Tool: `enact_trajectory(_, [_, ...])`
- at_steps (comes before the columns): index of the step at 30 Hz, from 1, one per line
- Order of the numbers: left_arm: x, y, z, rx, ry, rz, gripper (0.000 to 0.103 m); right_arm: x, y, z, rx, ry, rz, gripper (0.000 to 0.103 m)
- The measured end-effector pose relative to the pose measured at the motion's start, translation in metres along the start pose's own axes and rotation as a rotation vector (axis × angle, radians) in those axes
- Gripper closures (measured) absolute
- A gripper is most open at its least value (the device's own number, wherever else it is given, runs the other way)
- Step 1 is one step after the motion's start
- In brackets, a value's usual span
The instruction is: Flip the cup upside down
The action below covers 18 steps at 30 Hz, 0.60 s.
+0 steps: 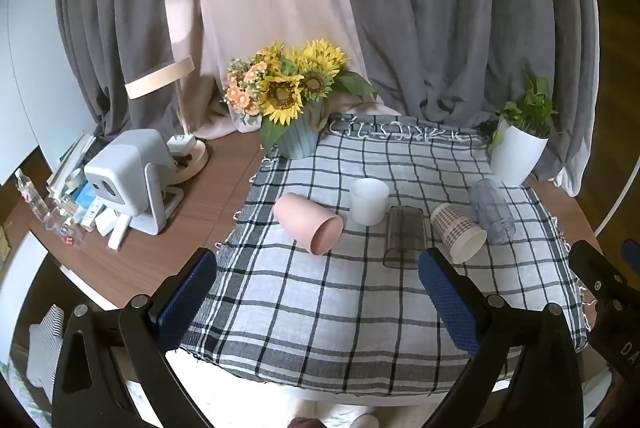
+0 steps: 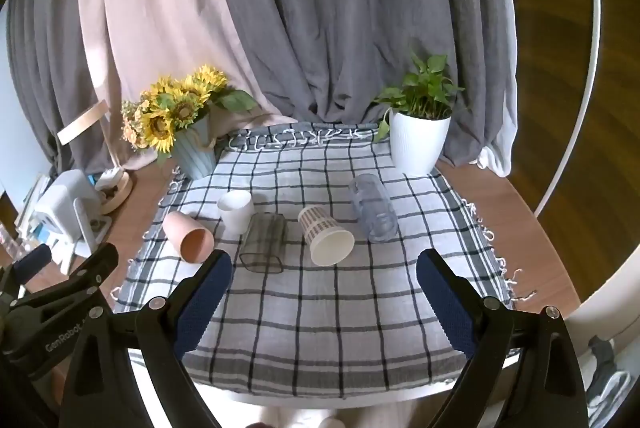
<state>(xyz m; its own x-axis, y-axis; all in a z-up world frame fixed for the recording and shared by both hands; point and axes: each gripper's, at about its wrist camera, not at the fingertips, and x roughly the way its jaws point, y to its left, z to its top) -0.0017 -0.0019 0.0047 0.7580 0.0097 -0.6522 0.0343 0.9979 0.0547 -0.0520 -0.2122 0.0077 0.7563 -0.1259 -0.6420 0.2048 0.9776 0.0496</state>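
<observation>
Several cups sit on a checked cloth [image 1: 320, 300]. A pink cup [image 1: 308, 222] [image 2: 187, 236] lies on its side, mouth toward me. A white cup [image 1: 369, 201] [image 2: 236, 210] stands with its base up. A dark clear square cup [image 1: 404, 236] [image 2: 264, 242], a patterned paper cup [image 1: 458, 232] [image 2: 326, 234] and a clear ribbed glass [image 1: 492, 210] [image 2: 372, 206] lie on their sides. My left gripper [image 1: 318, 276] is open and empty, short of the cups. My right gripper [image 2: 324, 278] is open and empty, just before the paper cup.
A sunflower pot [image 1: 298, 140] [image 2: 196, 152] stands at the cloth's back left, a white plant pot [image 1: 516, 156] [image 2: 418, 144] at its back right. A lamp base, a white device [image 1: 128, 176] and clutter fill the wooden table's left side. Curtains hang behind.
</observation>
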Motion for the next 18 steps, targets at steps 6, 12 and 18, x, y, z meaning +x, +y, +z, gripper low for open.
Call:
enact_trajectory(6, [0.0009, 0.0011, -0.0016, 0.001, -0.002, -0.001, 0.000, 0.0016, -0.0004, 0.0001, 0.002, -0.001, -0.002, 0.009])
enact_trajectory(12, [-0.0032, -0.0010, 0.0027, 0.001, -0.001, -0.001, 0.000, 0.0028, 0.0005, -0.0004, 0.002, -0.003, 0.000, 0.009])
enact_trajectory(18, [-0.0031, -0.0001, 0.0023, 0.000, 0.000, -0.005, 0.000, 0.0004, 0.0011, 0.0012, 0.002, -0.005, -0.001, 0.009])
